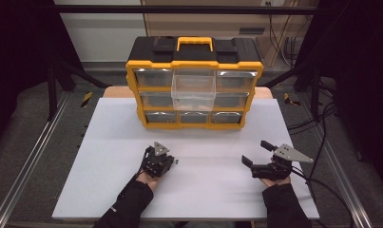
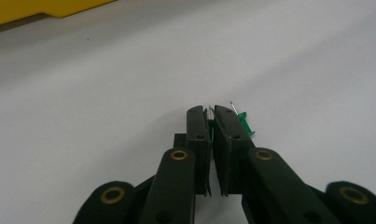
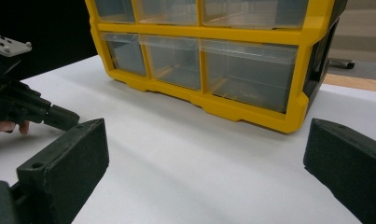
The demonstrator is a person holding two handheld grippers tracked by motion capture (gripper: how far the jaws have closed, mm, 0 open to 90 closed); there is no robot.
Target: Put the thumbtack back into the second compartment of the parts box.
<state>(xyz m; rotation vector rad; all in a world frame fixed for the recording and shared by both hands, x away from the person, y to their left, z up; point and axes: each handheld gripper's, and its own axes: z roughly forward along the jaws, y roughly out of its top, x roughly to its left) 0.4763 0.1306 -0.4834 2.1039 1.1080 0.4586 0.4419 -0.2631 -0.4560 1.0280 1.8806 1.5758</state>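
Observation:
My left gripper (image 2: 212,109) is shut on a small green push pin (image 2: 210,122), whose silver point sticks up between the pads just above the white table. A second green push pin (image 2: 244,122) shows against the outer side of the right-hand jaw; I cannot tell whether it is held. In the high view the left gripper (image 1: 172,161) sits left of centre on the table. My right gripper (image 1: 256,153) rests at the right, open and holding nothing, its pads (image 3: 64,158) wide apart. The right gripper view also catches the left gripper (image 3: 22,105) at its left edge.
A yellow and black drawer organiser (image 1: 194,61) stands at the back of the white table (image 1: 108,190). One clear drawer (image 1: 194,88) in its middle column is pulled out. Its bottom row of clear drawers (image 3: 244,74) faces my right gripper. Cables trail off at the right.

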